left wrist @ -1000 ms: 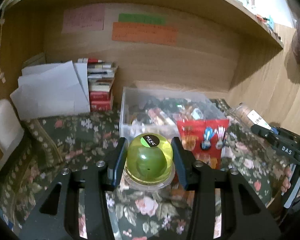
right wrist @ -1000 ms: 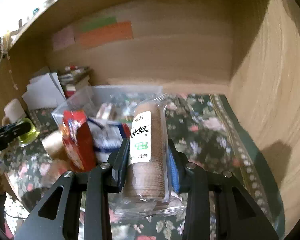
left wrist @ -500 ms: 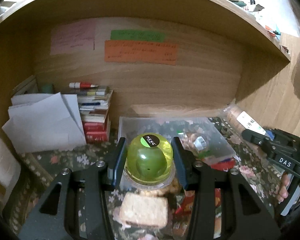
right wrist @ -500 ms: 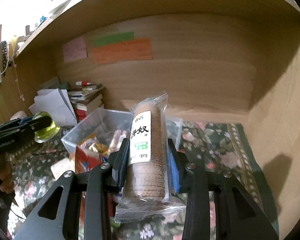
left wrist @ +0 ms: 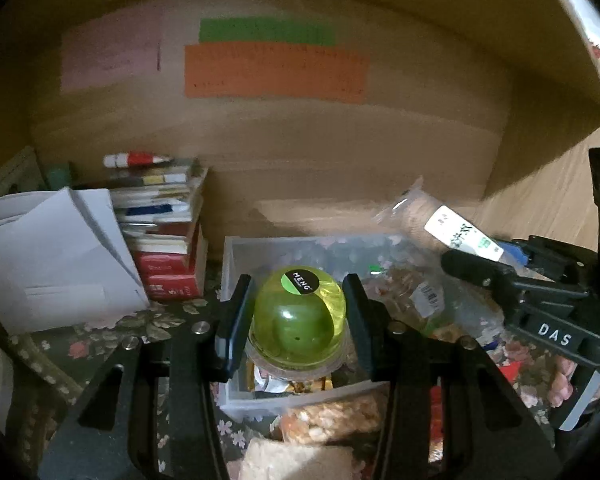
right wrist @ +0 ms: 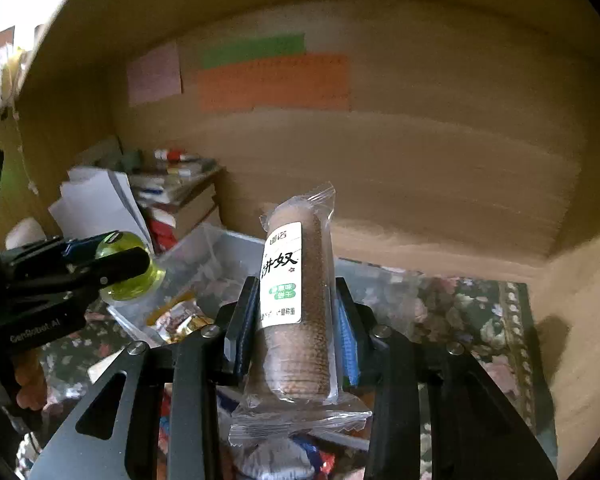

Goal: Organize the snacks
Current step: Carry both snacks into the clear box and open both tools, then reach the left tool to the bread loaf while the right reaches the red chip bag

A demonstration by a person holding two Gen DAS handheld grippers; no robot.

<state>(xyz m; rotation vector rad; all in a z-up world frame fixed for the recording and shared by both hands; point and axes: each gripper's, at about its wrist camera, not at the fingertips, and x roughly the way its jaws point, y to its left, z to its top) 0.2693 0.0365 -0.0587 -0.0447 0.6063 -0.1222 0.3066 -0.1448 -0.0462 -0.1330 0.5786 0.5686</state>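
Jelly cup sits clamped in my left gripper above the clear bin; my right gripper pinches the biscuit sleeve upright beside it. I'd lower each well inside the walls before letting go.

- "MENG" – white letters on the black/green round sticker on top of the green jelly cup
- "DAS" – white on the black body of the right gripper, left-cam view
- "CenRobot.AI" or sth close, a bit blurry – on the left gripper body, right-cam view
- biscuit pack – white label w/ big black Chinese chars, looks like 饼奴, smaller chars on a green patch below, too small to read
- orange note on the back wall – rows of writing, not legible
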